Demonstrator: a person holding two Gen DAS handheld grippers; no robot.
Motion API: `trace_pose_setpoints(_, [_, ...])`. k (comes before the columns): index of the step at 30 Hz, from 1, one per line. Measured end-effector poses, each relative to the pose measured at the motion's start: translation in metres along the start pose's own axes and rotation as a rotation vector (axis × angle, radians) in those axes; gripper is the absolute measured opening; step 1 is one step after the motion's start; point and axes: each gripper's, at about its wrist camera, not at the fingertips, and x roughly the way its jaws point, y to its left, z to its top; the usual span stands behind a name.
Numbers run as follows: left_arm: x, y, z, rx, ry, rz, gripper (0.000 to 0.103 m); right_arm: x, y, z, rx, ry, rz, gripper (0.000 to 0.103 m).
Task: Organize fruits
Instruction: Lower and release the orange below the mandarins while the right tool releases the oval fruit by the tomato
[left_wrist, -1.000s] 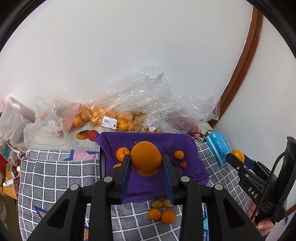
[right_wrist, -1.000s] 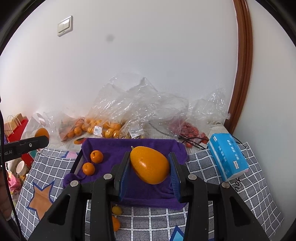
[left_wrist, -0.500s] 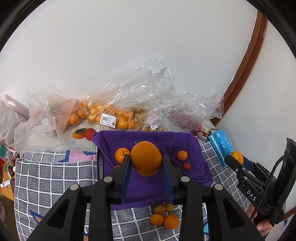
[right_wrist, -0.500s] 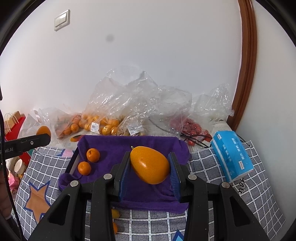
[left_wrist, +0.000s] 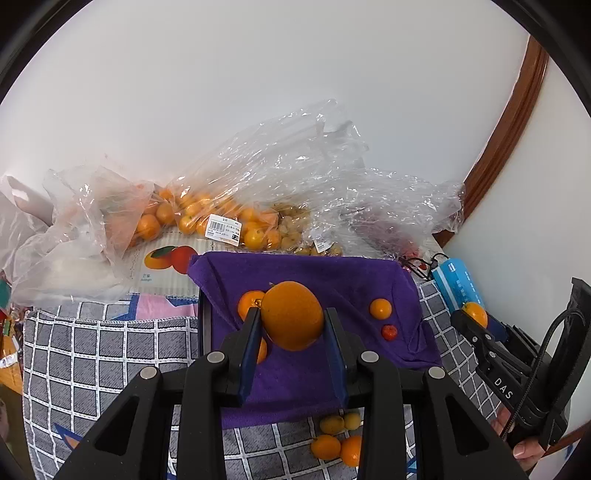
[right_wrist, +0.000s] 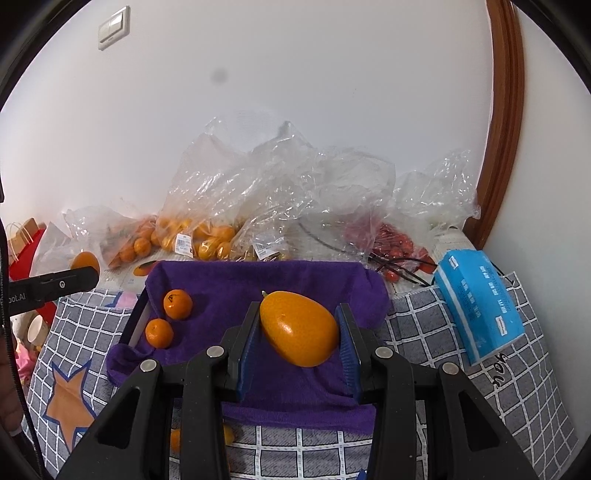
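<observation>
Fruits are the matter here, and two of them sit in the grippers. The left gripper (left_wrist: 292, 332) pinches a round orange (left_wrist: 292, 314) between its blue pads, smooth and evenly coloured, held above the purple cloth (left_wrist: 369, 280). The right gripper (right_wrist: 299, 332) clamps a mango (right_wrist: 300, 328), egg-shaped, orange-yellow and glossy, with a small stem tip at its upper left end; it also hangs over the cloth (right_wrist: 258, 280).

On the cloth lie two tangerines (right_wrist: 177, 304) near its left edge, and toward its right side a small orange fruit (left_wrist: 381, 308) with a tiny red one (left_wrist: 389, 332) just beside it. Off the cloth's near edge, on the checked grey mat (left_wrist: 92, 354), a few small yellow-orange fruits (left_wrist: 334, 435) lie close together.

Behind the cloth, clear plastic bags (left_wrist: 258, 192) are heaped against the white wall; some hold small oranges, one holds red fruits (right_wrist: 395, 240). White price labels (left_wrist: 223, 229) with barcodes are stuck on the bags, their print too small to read. A card (left_wrist: 166, 262) behind the cloth's left corner shows printed fruit. To the right of the cloth lies a blue tissue pack (right_wrist: 480, 302) with unreadable white writing. The right gripper's body bears the letters "DAS" in the left wrist view.
</observation>
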Motion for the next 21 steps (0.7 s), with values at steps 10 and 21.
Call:
trace_pose_setpoints(10, [0.024,0.016,-0.002,-0.033,0.043,0.026,0.032,0.031,-0.008,-0.010,0.020,0.061,0.010,0.039])
trace_pose_setpoints(21, [0.061,0.033,-0.026,-0.057,0.149,0.046,0.032,0.075,-0.003,-0.039,0.013,0.178,0.020,0.039])
